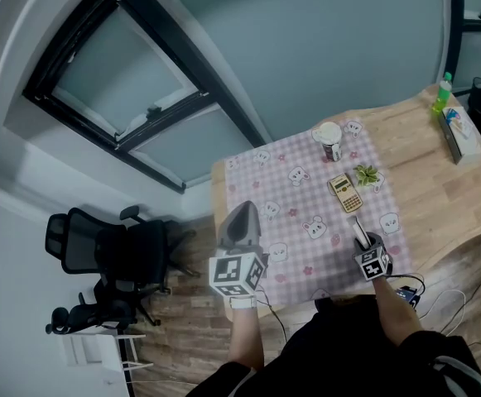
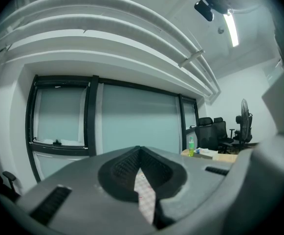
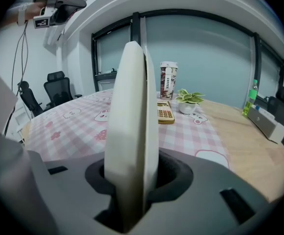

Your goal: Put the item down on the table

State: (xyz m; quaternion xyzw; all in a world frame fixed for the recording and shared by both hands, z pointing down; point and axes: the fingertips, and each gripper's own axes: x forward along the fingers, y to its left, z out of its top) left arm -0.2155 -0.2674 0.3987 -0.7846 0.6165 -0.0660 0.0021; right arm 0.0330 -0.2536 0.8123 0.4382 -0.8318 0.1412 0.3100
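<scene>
A flat white item (image 3: pixel 132 121) stands on edge between the jaws of my right gripper (image 3: pixel 134 190), which is shut on it. In the head view the same item (image 1: pixel 359 228) shows as a thin strip. It sticks out of the right gripper (image 1: pixel 364 241) over the near edge of the pink checked tablecloth (image 1: pixel 294 213). My left gripper (image 1: pixel 246 209) is held over the table's near left corner. Its tips meet in the left gripper view (image 2: pixel 139 154), and nothing is between them.
On the cloth lie a coffee cup (image 1: pixel 329 139), a yellow calculator (image 1: pixel 345 193) and a small potted plant (image 1: pixel 366 174). A green bottle (image 1: pixel 443 94) and a long box (image 1: pixel 458 135) sit on the bare wood table (image 1: pixel 439 197) at the far right. Black office chairs (image 1: pixel 108 251) stand left of the table.
</scene>
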